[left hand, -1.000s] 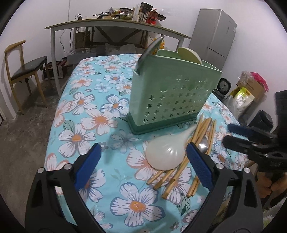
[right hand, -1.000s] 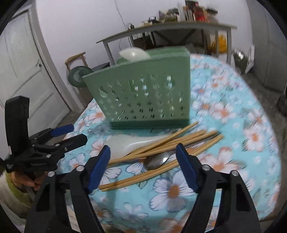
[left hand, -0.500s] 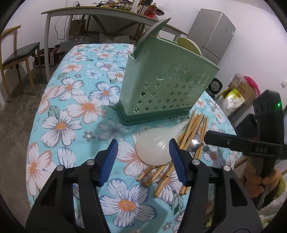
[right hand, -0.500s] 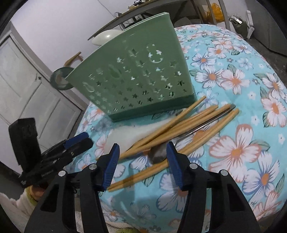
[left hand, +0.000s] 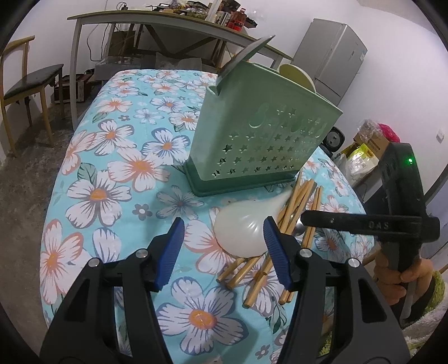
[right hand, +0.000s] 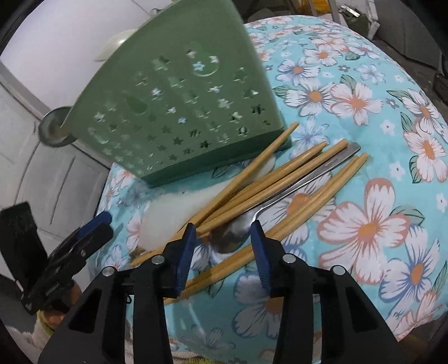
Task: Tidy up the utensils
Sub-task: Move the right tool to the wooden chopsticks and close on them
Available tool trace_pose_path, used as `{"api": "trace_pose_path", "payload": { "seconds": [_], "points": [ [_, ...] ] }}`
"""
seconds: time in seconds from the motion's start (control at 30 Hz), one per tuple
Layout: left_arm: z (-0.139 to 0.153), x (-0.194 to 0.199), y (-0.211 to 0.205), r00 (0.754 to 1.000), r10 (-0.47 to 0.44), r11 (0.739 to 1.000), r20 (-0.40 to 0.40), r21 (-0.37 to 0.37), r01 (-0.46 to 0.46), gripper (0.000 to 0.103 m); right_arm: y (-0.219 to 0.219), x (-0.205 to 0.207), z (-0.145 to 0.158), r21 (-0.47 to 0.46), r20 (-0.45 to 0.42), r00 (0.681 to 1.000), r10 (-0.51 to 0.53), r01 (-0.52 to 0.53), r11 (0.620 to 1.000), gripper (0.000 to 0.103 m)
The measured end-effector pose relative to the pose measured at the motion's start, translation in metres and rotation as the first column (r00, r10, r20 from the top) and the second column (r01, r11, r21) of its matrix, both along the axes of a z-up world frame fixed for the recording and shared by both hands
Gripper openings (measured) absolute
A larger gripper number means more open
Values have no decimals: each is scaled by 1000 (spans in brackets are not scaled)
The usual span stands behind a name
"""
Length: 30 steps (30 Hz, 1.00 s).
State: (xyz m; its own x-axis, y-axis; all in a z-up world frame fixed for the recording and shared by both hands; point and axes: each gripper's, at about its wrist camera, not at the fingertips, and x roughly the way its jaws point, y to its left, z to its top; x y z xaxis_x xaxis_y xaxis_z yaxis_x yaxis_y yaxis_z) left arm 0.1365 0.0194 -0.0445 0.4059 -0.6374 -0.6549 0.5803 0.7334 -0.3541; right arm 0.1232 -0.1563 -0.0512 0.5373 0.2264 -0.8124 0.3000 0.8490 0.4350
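A green star-punched utensil holder (left hand: 263,140) (right hand: 179,112) stands on the floral table, with a metal blade (left hand: 246,56) and a pale spoon (left hand: 299,75) sticking out of it. Before it lie a white rice paddle (left hand: 243,229) (right hand: 168,212), several wooden chopsticks (left hand: 296,207) (right hand: 280,182) and a steel spoon (right hand: 268,207). My left gripper (left hand: 224,238) is open, its right finger at the paddle's edge. My right gripper (right hand: 222,240) is open just above the steel spoon's bowl; it also shows in the left wrist view (left hand: 364,224).
The table's floral cloth (left hand: 112,179) drops off at rounded edges near both grippers. Behind stand a long grey table (left hand: 156,22), a wooden chair (left hand: 25,84), a fridge (left hand: 333,56) and bags on the floor at the right (left hand: 369,142). A white door (right hand: 36,156) is at the right wrist view's left.
Both grippers have moved closer and lower toward the utensil pile and have narrowed their openings. The right gripper now straddles the steel spoon's bowl. The utensils have not moved.
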Motion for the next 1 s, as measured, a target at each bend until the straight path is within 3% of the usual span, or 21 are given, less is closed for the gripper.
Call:
{"api": "trace_pose_path", "payload": {
  "seconds": [0.23,0.33,0.53,0.73,0.83,1.0],
  "points": [
    [-2,1,1,1000,1,1000,-5,2,-1,55,-4,8,-1,20,-66,998,8,-6,1000,32],
    [-3,2,0,1000,0,1000,-8,2,0,55,-3,11,-4,16,-76,997,3,-2,1000,25],
    [-3,1,-1,1000,-3,1000,-12,6,3,55,-13,9,-18,106,-68,997,-27,34,994,17],
    [-3,2,-2,1000,-6,1000,-24,1,6,55,-48,-7,-33,346,-52,993,-103,114,931,8],
    [-4,3,-2,999,-10,1000,-40,4,10,54,-57,-17,-31,374,-40,992,-123,129,918,7],
    [-9,11,4,993,6,1000,-121,-22,-8,41,-73,-39,-17,366,-19,989,-149,145,919,5]
  ]
}}
